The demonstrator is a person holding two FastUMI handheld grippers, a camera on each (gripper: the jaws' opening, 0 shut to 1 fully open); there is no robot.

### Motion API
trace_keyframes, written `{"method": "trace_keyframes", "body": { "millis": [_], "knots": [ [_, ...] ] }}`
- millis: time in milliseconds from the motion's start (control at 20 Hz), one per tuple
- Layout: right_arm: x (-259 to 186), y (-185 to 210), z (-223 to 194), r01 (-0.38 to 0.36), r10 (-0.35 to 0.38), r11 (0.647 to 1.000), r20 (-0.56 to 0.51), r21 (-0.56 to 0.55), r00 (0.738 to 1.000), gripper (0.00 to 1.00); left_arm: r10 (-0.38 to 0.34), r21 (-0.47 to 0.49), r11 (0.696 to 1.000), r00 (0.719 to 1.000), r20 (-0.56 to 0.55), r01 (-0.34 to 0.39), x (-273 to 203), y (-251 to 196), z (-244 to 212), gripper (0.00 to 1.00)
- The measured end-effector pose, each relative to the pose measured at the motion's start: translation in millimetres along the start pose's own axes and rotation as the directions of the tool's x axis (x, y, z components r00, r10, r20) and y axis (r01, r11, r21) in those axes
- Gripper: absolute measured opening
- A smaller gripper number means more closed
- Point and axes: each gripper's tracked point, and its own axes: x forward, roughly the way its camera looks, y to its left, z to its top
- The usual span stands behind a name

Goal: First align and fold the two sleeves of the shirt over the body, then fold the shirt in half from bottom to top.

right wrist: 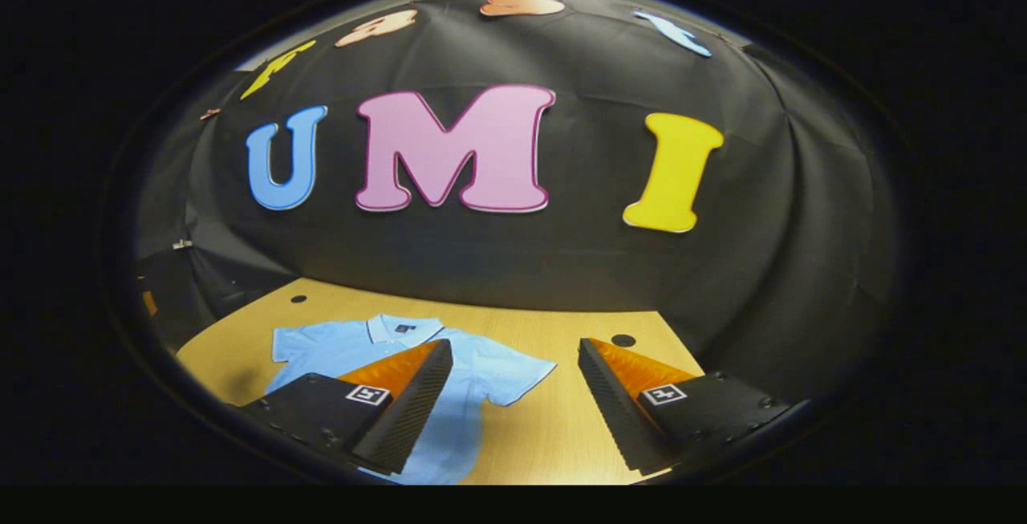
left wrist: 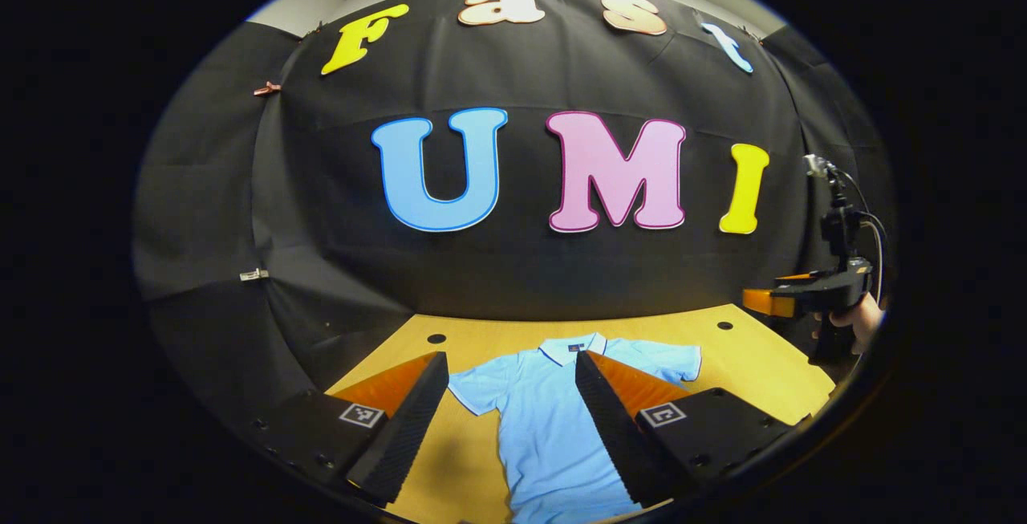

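Booth walled in black cloth; tan wooden surface point(left wrist: 746, 363) with a few small dark holes near its far edge. Light blue short-sleeved polo shirt point(left wrist: 545, 428) lay flat on the surface, front up, collar toward the cloth wall, both sleeves spread out sideways from the body, hem toward the near edge. Nothing folded yet, so by my read the sleeve step hadn't started.

Left tongs point(left wrist: 501, 420) hung above the shirt with fingers wide apart and nothing between them; the gap framed the shirt's chest and the sleeve on the left side of that view. Right tongs point(right wrist: 509, 408) were likewise spread and empty, off to the shirt's right side; their gap sat over that sleeve's point(right wrist: 513, 371) tip and bare surface beside it. In the left gripper view the right tongs also showed farther off, right of the shirt and raised above the surface, held by a hand point(left wrist: 858, 319).

Likely reason for the layout: one tool stationed per sleeve so both could be pinched and brought in over the body together. Shirt laid flat and spread gives clean sleeve edges to grab. Thin fabric; a pinch could pick up one layer or two.
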Motion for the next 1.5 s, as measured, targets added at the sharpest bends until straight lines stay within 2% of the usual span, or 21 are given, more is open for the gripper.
{"method": "trace_keyframes", "body": {
  "millis": [150,250,350,600,750,800,950,1050,1100,1250,1300,1500],
  "knots": [
    [58,-6,-33,0.003,0.002,0.999,-0.122,0.039,0.993,0.98,0.026,0.009,1.000,0.999,-0.019,-0.025,5,1,-6,1.00],
    [96,-15,-62,0.031,-0.016,0.997,-0.208,0.066,0.978,0.95,0.046,0.017,0.999,0.998,-0.039,-0.045,9,4,-11,1.00],
    [127,-24,-92,0.055,-0.029,0.995,-0.287,0.083,0.958,0.98,0.066,0.014,0.998,0.996,-0.064,-0.065,12,8,-18,1.00],
    [189,-43,-145,0.095,-0.073,0.995,-0.399,0.037,0.914,0.98,0.108,0.003,0.994,0.986,-0.126,-0.109,22,13,-36,1.00],
    [210,-49,-166,0.121,-0.088,0.992,-0.442,0.047,0.893,0.95,0.111,-0.008,0.994,0.982,-0.152,-0.113,28,13,-44,1.00],
    [215,-51,-170,0.129,-0.095,0.991,-0.449,0.046,0.889,0.97,0.110,-0.009,0.994,0.982,-0.154,-0.113,33,12,-47,1.00],
    [219,-47,-188,0.126,-0.090,0.991,-0.479,0.044,0.873,0.95,0.123,-0.006,0.992,0.979,-0.159,-0.126,43,11,-51,1.00],
    [222,-42,-189,0.112,-0.067,0.991,-0.474,0.068,0.878,0.98,0.123,-0.019,0.992,0.980,-0.158,-0.127,47,9,-50,1.00],
    [222,-41,-190,0.109,-0.054,0.990,-0.479,0.090,0.876,0.93,0.119,-0.024,0.992,0.980,-0.160,-0.124,49,7,-51,1.00],
    [223,-43,-188,0.110,-0.051,0.989,-0.473,0.099,0.880,0.90,0.113,-0.028,0.992,0.979,-0.169,-0.119,53,5,-59,1.00],
    [223,-42,-188,0.098,-0.041,0.990,-0.472,0.097,0.880,0.82,0.113,-0.033,0.992,0.978,-0.175,-0.121,54,5,-62,1.00],
    [225,-25,-185,0.061,-0.010,0.993,-0.456,0.097,0.890,0.25,0.112,-0.076,0.989,0.973,-0.200,-0.129,54,8,-76,1.00]
  ]
}}
